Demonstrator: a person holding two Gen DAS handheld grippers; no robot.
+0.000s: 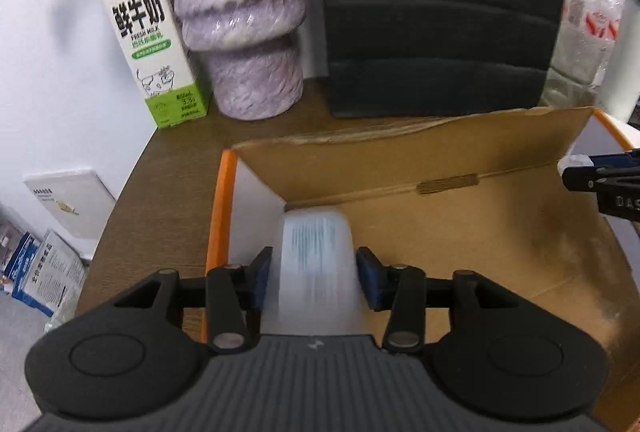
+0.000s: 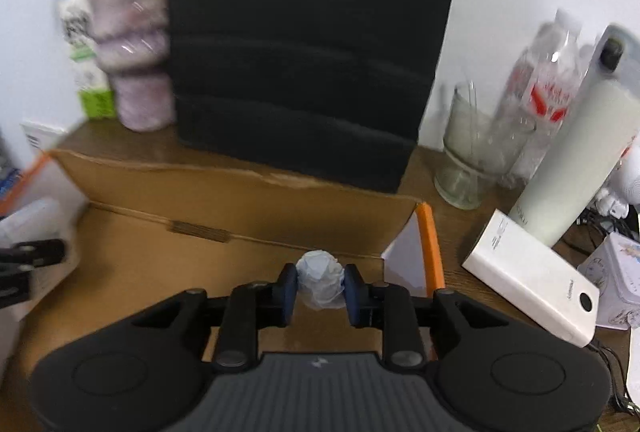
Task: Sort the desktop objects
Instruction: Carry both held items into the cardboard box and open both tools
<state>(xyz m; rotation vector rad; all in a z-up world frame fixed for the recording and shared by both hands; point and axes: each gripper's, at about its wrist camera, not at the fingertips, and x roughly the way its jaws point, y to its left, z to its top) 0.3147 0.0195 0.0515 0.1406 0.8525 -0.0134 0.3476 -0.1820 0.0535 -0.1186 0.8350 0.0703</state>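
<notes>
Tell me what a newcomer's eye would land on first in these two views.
First, the open cardboard box with orange edges filling the desk's middle, with both grippers over it. The left gripper has a pale translucent item between its fingers; the right gripper has a crumpled white wad. Behind stand a milk carton and purple vase.
</notes>
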